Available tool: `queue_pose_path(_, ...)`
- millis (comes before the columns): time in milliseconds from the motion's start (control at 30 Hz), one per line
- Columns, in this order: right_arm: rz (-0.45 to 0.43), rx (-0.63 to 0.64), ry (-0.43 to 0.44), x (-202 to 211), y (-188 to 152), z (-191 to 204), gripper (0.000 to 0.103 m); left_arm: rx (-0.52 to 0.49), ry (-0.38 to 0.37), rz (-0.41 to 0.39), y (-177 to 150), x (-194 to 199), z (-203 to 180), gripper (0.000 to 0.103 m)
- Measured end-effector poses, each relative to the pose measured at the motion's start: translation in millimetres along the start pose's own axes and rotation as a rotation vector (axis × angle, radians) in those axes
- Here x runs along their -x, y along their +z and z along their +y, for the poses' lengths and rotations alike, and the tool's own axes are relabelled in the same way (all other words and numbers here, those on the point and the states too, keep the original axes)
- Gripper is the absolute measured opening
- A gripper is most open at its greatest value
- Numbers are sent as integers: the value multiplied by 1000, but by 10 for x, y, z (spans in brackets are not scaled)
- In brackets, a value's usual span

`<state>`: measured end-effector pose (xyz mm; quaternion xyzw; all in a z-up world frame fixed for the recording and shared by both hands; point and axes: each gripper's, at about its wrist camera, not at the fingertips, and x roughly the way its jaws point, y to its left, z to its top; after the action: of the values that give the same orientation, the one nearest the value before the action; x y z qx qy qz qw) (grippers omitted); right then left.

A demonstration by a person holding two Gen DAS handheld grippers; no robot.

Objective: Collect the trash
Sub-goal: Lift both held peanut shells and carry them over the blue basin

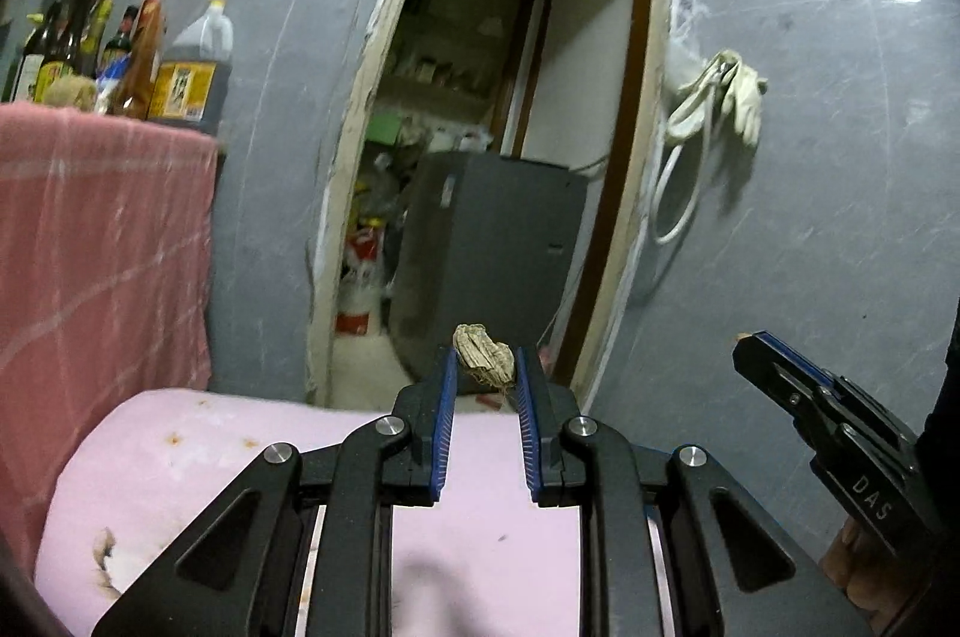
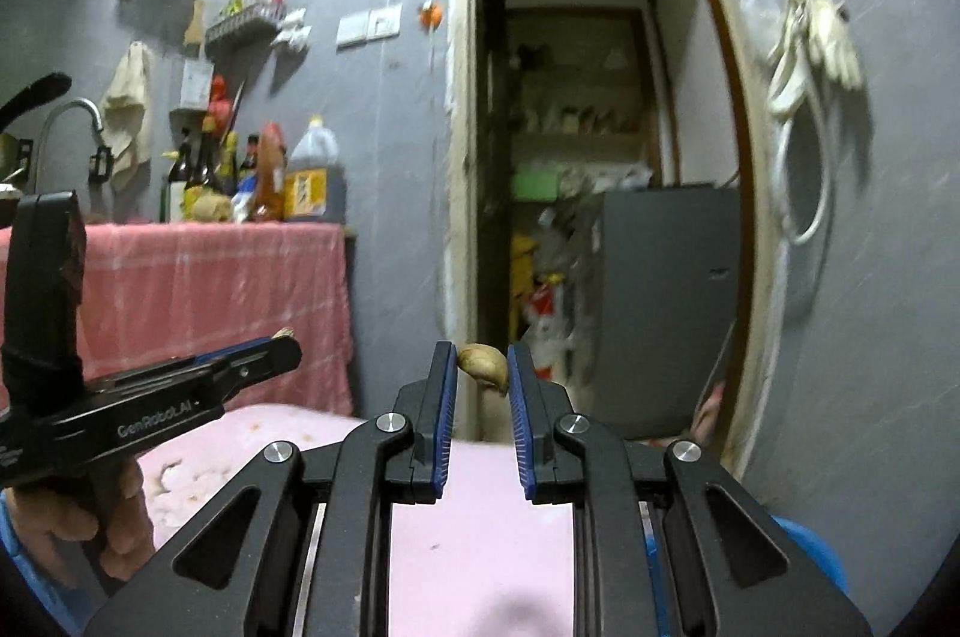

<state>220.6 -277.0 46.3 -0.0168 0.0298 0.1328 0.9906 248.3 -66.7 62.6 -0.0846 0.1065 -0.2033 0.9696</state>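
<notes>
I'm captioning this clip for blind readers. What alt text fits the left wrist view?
The left gripper pinches a crumpled tan scrap of trash at its fingertips above a pink surface, facing an open doorway in a grey wall. The right gripper juts in at lower right; bottles stand behind a pink cloth on the left.

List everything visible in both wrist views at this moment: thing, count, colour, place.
shell scrap: one, tan, ridged, pinched in left gripper
smooth scrap: one, beige, pinched in right gripper
pink surface: one, stained, below both grippers
pink cloth: one, draped over counter at left
bottles: several, dark and amber, on counter
gloves: pale, hanging right of doorway
grey cabinet: one, inside doorway
left gripper: black, blue pads
right gripper: black, blue pads
hand: one, holding left gripper
</notes>
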Motion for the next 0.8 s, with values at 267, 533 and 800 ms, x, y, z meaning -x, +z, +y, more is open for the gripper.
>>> queue_pose_path(267,-80,-37,-122,283,54,-398,15,-26,-38,-51,50,-32,-417,16)
queue_pose_path(533,-104,-80,-231,508,25,-827,15,-64,-104,-39,7,-197,-891,16)
queue_pose_path(800,-62,-106,-279,592,-120,-1135,15,-90,-155,29,-149,-480,-1263,16)
